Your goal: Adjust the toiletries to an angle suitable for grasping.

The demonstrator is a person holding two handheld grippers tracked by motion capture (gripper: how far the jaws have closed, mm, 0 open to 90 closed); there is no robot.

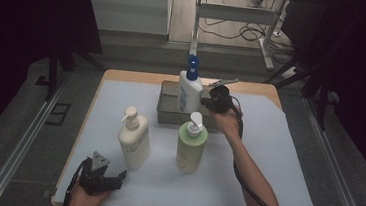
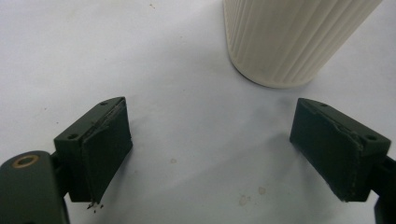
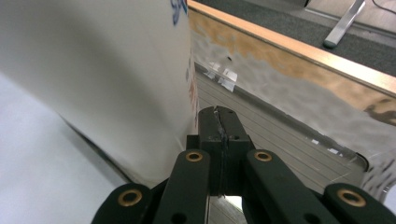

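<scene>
A white bottle with a blue pump top (image 1: 190,91) stands in a metal tray (image 1: 166,112) at the back of the table. My right gripper (image 1: 204,102) is right beside that bottle's right side. In the right gripper view the white bottle (image 3: 102,79) is close on the left, and the right gripper (image 3: 219,120) is shut with nothing between its jaws, over the tray floor (image 3: 285,135). My left gripper (image 1: 118,179) rests open near the front left edge. The left gripper (image 2: 210,116) faces the ribbed base of a cream pump bottle (image 2: 289,42), a short way ahead.
The cream pump bottle (image 1: 134,139) and a green pump bottle (image 1: 191,146) stand upright on the white mat (image 1: 266,155) in front of the tray. The wooden table edge (image 1: 252,86) runs behind the tray. Black curtains and metal rails flank the table.
</scene>
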